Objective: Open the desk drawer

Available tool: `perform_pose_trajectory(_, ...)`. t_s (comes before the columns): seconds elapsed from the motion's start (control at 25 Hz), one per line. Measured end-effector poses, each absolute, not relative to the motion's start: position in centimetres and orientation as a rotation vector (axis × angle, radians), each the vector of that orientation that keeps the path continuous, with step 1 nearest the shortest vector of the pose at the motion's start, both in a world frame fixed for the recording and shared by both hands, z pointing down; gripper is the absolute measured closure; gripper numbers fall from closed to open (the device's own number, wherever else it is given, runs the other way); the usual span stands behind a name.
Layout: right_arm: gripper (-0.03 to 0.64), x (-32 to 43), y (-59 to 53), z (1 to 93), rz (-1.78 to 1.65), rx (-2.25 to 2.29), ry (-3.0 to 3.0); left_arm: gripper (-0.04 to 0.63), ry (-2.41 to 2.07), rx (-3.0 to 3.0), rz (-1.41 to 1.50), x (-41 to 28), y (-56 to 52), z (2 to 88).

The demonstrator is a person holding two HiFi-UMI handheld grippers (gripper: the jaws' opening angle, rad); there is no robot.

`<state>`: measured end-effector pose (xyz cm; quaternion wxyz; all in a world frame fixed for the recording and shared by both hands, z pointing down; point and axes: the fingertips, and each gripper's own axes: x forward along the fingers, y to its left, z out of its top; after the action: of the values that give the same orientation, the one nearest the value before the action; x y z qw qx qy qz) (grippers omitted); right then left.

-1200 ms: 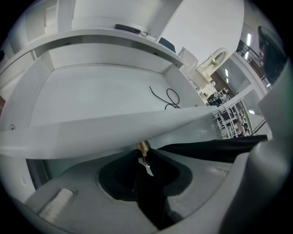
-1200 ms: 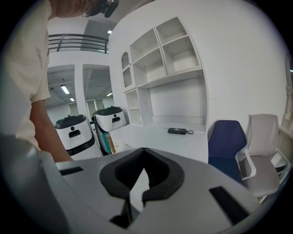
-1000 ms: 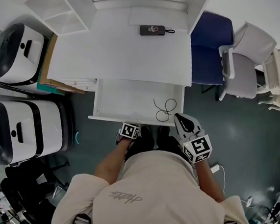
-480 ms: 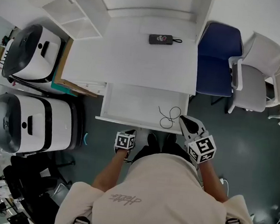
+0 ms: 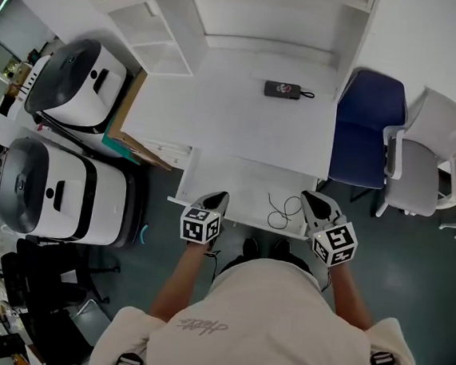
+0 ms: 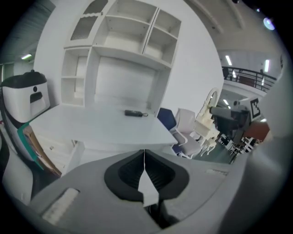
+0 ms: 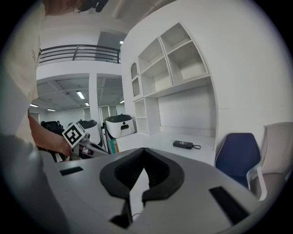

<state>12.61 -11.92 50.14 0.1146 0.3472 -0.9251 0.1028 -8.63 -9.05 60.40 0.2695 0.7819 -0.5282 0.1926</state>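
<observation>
White drawer: the drawer (image 5: 230, 182) stands pulled out from under the table (image 5: 219, 113), its floor open to view; judged from this, the opening is largely done.
Cable: a thin black cable (image 5: 280, 211) lies coiled inside the drawer, near its front edge on the right-hand end.
Left gripper: the left gripper (image 5: 218, 198) hangs over the drawer's front edge toward its left end; its fingers are pressed together with nothing between them.
Right gripper: the right gripper (image 5: 312, 202) sits at the drawer's front right corner, just beside the cable; its fingers are also pressed together and empty.
Drawer versus fingers: neither pair grips the drawer; both look to be held above its front edge, not touching it.
Doing it well: if more travel is wanted, hook the front edge at both ends and pull straight and evenly, so the drawer does not skew; keep the right fingers clear of the cable.
Beyond the drawer: a small black device (image 5: 283, 89) rests on the table, well apart from the drawer.
</observation>
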Motion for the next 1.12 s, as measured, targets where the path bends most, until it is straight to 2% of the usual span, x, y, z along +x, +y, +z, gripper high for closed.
perform_pose_trajectory(0.44,0.615,11.9,-14.1,42.0,0.171,1.071,-2.745,0.577,-1.555,2.511,0.328,-6.3,-13.6,41.9)
perform_pose_trajectory(1.12,0.615,12.9,-15.4,30.7,-0.159,1.131,-2.858,0.575,-1.725,2.683,0.164,-6.7,-15.5,30.4)
